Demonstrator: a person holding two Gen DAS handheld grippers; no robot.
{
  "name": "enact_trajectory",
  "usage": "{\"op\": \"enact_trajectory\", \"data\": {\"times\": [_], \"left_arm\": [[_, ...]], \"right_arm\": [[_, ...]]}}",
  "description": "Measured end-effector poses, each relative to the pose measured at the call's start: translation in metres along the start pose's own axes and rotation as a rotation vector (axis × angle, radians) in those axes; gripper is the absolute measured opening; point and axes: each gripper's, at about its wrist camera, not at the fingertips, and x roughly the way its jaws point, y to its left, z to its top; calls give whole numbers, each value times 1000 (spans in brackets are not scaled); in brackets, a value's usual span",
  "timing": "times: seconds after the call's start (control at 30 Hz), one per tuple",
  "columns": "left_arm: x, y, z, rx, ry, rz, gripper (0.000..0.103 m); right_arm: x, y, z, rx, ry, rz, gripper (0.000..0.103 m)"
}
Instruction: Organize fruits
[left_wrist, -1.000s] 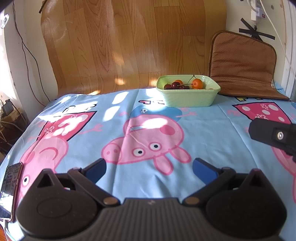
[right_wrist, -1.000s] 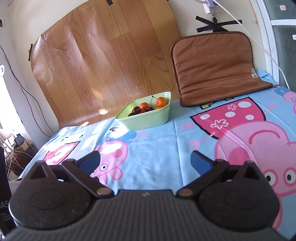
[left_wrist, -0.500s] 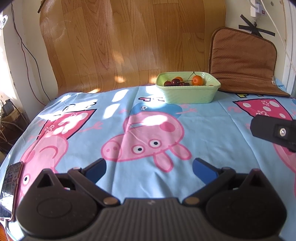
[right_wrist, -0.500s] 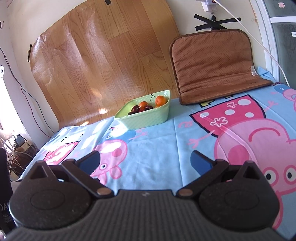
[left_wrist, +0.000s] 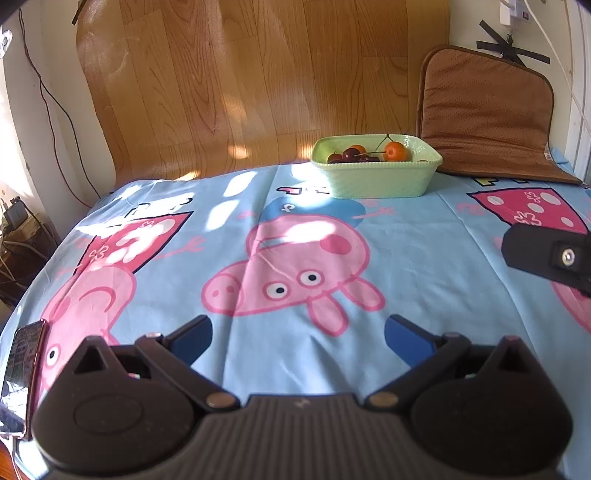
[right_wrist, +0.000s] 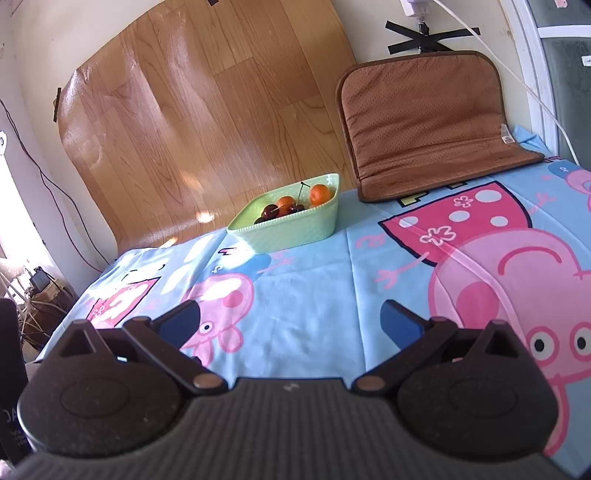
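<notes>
A pale green rectangular dish (left_wrist: 376, 177) stands at the far side of the table, also in the right wrist view (right_wrist: 291, 225). It holds dark red cherries (left_wrist: 351, 155) (right_wrist: 271, 211) and small oranges (left_wrist: 396, 151) (right_wrist: 319, 194). My left gripper (left_wrist: 298, 332) is open and empty, low over the cloth, well short of the dish. My right gripper (right_wrist: 290, 317) is open and empty, also near the front. Part of the right gripper's body (left_wrist: 546, 254) shows at the right edge of the left wrist view.
A blue Peppa Pig cloth (left_wrist: 295, 236) covers the table. A brown cushion (left_wrist: 487, 118) (right_wrist: 428, 122) leans on the wall right of the dish. A wood-pattern sheet (left_wrist: 258, 85) stands behind. A phone (left_wrist: 22, 373) lies at the left table edge.
Both views have tilted slightly upward and drifted, so the dish sits a little lower or shifted in frame. Both grippers stay open; the fruit has not moved.
</notes>
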Motion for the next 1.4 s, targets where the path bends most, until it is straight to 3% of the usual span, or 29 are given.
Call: {"op": "enact_trajectory", "data": {"times": [1.4], "left_arm": [[2,0,-3,-1,24,-27,103]], "right_arm": [[1,1,1,-2,9,7,103]]}}
